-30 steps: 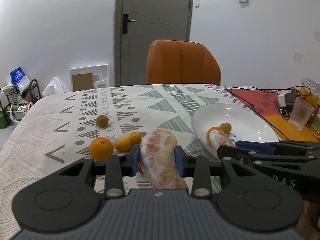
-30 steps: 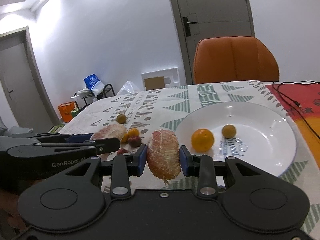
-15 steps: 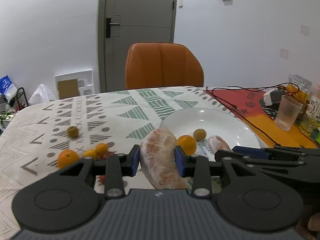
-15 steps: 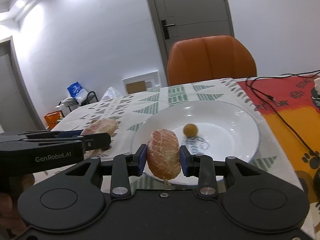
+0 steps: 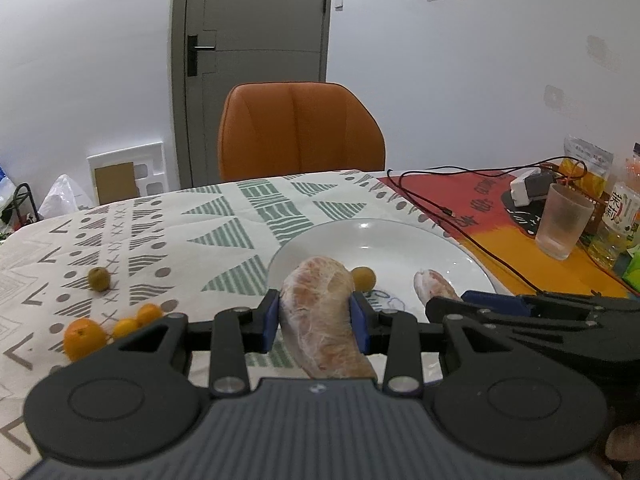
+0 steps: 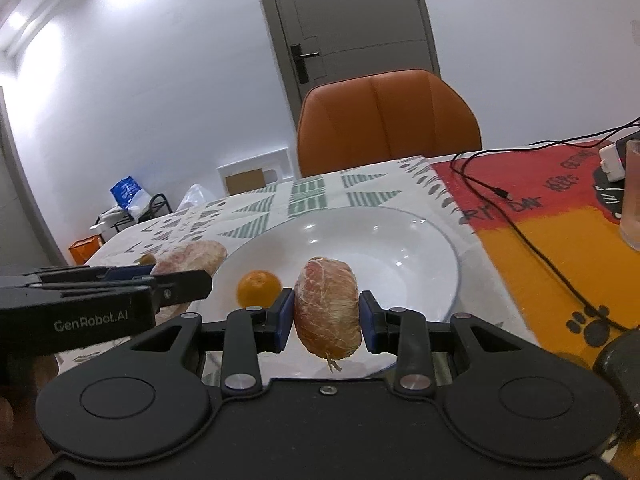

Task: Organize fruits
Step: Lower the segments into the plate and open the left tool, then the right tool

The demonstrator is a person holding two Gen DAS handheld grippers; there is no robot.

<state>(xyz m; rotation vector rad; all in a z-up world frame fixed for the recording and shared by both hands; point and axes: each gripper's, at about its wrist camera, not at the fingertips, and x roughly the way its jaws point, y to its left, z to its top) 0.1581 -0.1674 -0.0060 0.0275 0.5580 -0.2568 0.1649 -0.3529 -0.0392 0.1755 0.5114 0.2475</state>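
Left tool clamped on a peeled fruit segment; right tool clamped on a second peeled segment. Both hover at the near rim of the white plate. Ahead lies a small orange; left of the left tool, loose fruits rest on the surface.

Two black hand-held grippers with blue pads, a left and a right, each clamp one of two peeled, pale-orange pomelo segments. One white round plate sits toward the right side of the tabletop and carries one small yellow-green round fruit and one orange mandarin. Near the tabletop's left edge lie four loose fruits: one larger orange mandarin, two small orange kumquats, and one small olive-green round fruit. One frosted plastic cup stands at the right edge. One orange chair stands beyond the far edge.
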